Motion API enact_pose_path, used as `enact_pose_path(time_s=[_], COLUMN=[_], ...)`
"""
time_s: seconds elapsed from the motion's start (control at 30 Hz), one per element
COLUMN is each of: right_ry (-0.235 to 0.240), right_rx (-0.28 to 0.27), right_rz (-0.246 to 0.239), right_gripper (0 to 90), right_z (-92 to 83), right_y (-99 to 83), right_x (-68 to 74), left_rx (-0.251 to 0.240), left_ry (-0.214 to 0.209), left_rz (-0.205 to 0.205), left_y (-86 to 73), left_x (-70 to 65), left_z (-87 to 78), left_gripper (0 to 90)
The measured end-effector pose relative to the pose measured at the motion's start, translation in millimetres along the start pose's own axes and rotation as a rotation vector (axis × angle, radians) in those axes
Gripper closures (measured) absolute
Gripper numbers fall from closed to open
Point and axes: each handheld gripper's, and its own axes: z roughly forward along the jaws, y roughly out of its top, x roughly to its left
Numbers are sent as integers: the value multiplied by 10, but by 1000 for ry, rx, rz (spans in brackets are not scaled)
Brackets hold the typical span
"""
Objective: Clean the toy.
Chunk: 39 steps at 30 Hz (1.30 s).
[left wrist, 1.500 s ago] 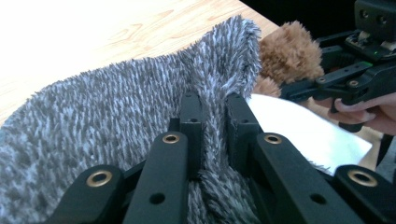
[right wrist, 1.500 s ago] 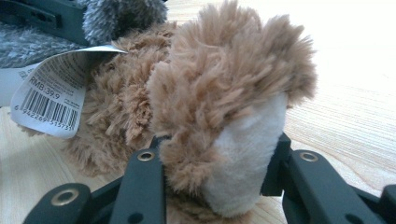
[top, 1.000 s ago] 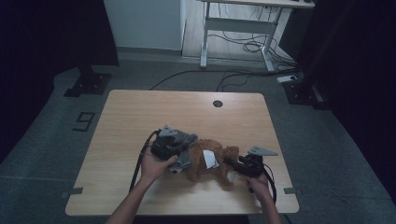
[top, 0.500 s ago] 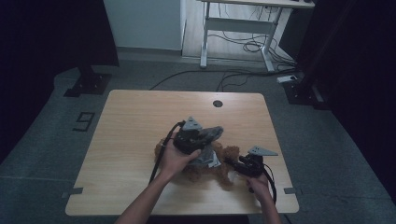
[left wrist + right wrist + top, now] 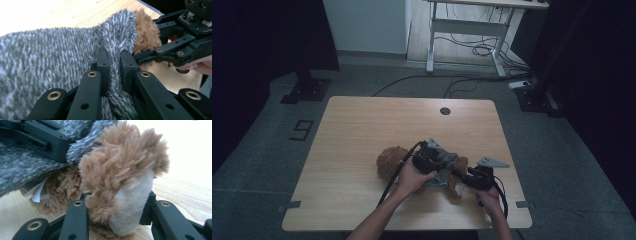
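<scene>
**Left tongs carried across the plush toy, right tongs holding a paw**

Since a second ago your left hand has swung from the toy's left end across to its right half, taking the left tongs (image 5: 447,167) with it; your right hand has kept its place. The toy's rounded brown end, covered before, now lies bare to the left of your hand.

Count what is on the counter (image 5: 362,130): one brown plush toy (image 5: 392,161), one grey knitted garment (image 5: 45,57) on it, and two tongs, one in each hand. A small white label (image 5: 41,191) hangs from the toy under the grey knit.

Your left tongs are clenched on a fold of the grey garment, the knit pinched upright between the two black jaws in the left gripper view. Your right tongs (image 5: 117,216) are clamped on one of the toy's limbs, a paw (image 5: 130,202) with a pale sole and a brown tuft standing up between the jaws.

The toy lies on the near half of the counter, right of centre, stretched between the two tongs. The two tongs are close together, the right ones just beside the garment's edge.
</scene>
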Motion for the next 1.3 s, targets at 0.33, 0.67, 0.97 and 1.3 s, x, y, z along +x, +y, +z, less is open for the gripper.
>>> enact_pose_path(time_s=[0.33, 0.67, 0.97, 1.3], right_ry=[-2, 2, 2, 6], right_rx=[-6, -5, -4, -7], right_rz=[3, 4, 4, 11], right_gripper=[623, 623, 623, 623], right_z=[2, 0, 2, 13], right_y=[0, -4, -3, -3], right_x=[-15, -13, -14, -14], left_rx=[-72, -117, -155, -189], left_ry=[70, 132, 150, 181], left_rz=[-58, -114, -128, -191], left_y=[-279, -555, -743, -1029], left_x=[294, 584, 660, 860], left_z=[-399, -809, -1020, -1202], left_gripper=[801, 799, 799, 798])
